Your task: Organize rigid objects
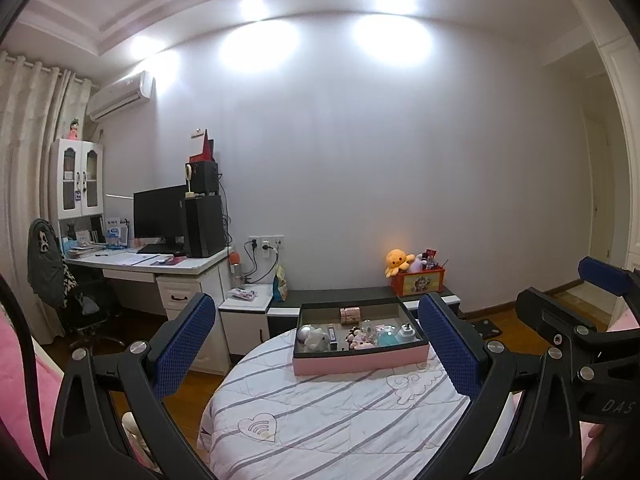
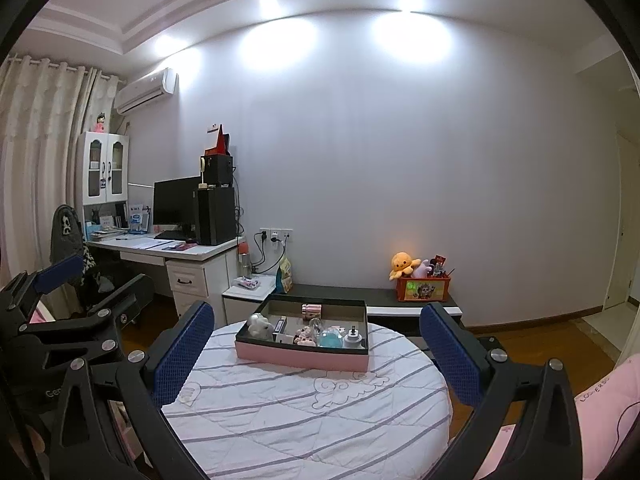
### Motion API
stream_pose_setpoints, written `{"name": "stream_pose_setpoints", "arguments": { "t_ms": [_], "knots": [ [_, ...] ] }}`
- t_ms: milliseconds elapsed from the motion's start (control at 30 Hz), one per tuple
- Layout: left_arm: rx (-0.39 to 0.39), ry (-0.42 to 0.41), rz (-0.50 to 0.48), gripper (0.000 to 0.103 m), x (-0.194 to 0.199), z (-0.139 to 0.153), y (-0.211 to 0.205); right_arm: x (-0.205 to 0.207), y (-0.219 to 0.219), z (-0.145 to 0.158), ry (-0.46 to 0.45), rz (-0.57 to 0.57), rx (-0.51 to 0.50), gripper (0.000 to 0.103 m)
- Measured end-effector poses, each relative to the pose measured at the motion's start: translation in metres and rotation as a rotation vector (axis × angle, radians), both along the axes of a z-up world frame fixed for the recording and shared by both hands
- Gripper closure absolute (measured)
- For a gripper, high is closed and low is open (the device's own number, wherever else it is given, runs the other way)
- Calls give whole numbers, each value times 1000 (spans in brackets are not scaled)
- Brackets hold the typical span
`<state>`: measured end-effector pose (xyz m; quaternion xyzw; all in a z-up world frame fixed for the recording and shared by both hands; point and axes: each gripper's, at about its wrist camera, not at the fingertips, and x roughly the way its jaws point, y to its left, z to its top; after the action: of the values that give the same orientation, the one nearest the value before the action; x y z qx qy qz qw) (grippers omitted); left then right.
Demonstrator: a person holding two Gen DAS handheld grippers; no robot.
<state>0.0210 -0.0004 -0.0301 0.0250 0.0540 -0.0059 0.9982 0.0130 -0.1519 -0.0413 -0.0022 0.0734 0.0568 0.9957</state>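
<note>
the left gripper (image 1: 318,344) hangs with its two blue-padded fingers (image 1: 185,344) spread wide apart, holding nothing and touching nothing. the right gripper (image 2: 316,350) is the same: its two fingers (image 2: 182,354) are wide apart with nothing between them but air. each gripper shows in the other's view, the right one at 3 o'clock in the left wrist view, the left one at 9 o'clock in the right wrist view.

one pink tray (image 2: 300,358) sits on the round striped quilted surface (image 2: 304,408), toward 12 o'clock from both grippers and well apart from them. in it lie the small rigid things: one pink cylinder (image 2: 311,311) alone at the back, and along the front a white plush (image 2: 259,327), one dark upright box (image 2: 280,329), a small pink cluster (image 2: 305,336) too small to count, one clear bulb (image 2: 316,325), one teal round thing (image 2: 330,338) and one white bottle (image 2: 353,338).

at 1 o'clock, beyond the tray, one orange box (image 2: 423,289) stands on a low dark bench (image 2: 344,294), with one yellow octopus plush (image 2: 403,265) at its left end.
</note>
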Motion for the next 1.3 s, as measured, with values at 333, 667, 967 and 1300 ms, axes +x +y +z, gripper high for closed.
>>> {"name": "stream_pose_setpoints", "arguments": {
  "t_ms": [333,667,967,1300],
  "knots": [
    [-10,-7,0,0,0,-1,-1,-3,0,-1,-6,-2,4,0],
    [-7,-23,2,0,-1,0,-2,-3,-3,0,-12,4,4,0],
    [-4,-31,6,0,-1,0,-3,-3,-4,0,-8,3,6,0],
    [-4,-31,5,0,-1,0,-2,-4,-5,0,-8,3,7,0]
  ]
}}
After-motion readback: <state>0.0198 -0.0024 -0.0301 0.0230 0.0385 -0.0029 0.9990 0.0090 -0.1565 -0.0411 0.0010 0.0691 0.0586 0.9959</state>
